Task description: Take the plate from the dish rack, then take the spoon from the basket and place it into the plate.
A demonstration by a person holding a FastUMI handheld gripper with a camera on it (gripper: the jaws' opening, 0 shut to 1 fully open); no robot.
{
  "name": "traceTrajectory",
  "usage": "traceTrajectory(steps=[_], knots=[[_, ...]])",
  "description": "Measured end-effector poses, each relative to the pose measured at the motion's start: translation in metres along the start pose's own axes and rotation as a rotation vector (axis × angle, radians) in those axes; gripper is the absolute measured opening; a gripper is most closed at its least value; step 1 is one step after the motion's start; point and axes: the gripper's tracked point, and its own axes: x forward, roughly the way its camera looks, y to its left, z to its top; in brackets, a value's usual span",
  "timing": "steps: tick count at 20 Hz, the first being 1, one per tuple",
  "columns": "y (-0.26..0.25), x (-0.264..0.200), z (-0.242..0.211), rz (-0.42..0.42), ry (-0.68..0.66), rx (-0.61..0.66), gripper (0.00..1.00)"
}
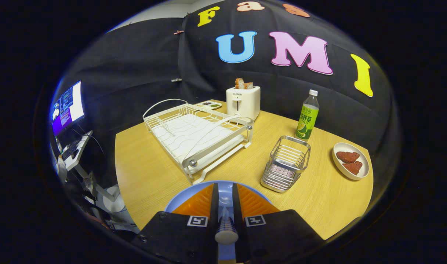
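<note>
The dish rack stands empty on the wooden table, ahead and to the left of the fingers, with a toaster behind it. To its right the wire basket sits just ahead of the fingers, and beyond it stand a green bottle and a small dish holding two reddish pieces. The blue plate lies flat on the table directly beneath the fingers. The step in hand looks to be setting the spoon down: lower it until its bowl rests inside the plate's rim, then open slowly so it does not bounce out. The gripper has its fingers drawn close together, clamped on the spoon, whose ribbed handle points back toward the camera.
</note>
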Motion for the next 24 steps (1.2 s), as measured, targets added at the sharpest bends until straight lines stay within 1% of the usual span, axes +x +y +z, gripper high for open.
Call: traceTrajectory(steps=[6, 11, 12, 13, 16, 19, 24], knots=[[-0.002, -0.006, -0.032, -0.003, 0.083, 0.023, 0.23], [-0.006, -0.005, -0.025, -0.003, 0.072, 0.067, 0.23], [-0.008, -0.005, -0.021, -0.014, 0.069, 0.075, 0.25], [-0.010, -0.007, -0.018, -0.018, 0.059, 0.084, 0.28], [-0.011, -0.018, 0.007, -0.024, 0.005, 0.099, 0.98], [-0.013, -0.033, 0.037, -0.047, -0.061, 0.097, 0.99], [-0.019, -0.070, 0.097, -0.118, -0.176, 0.117, 0.98]])
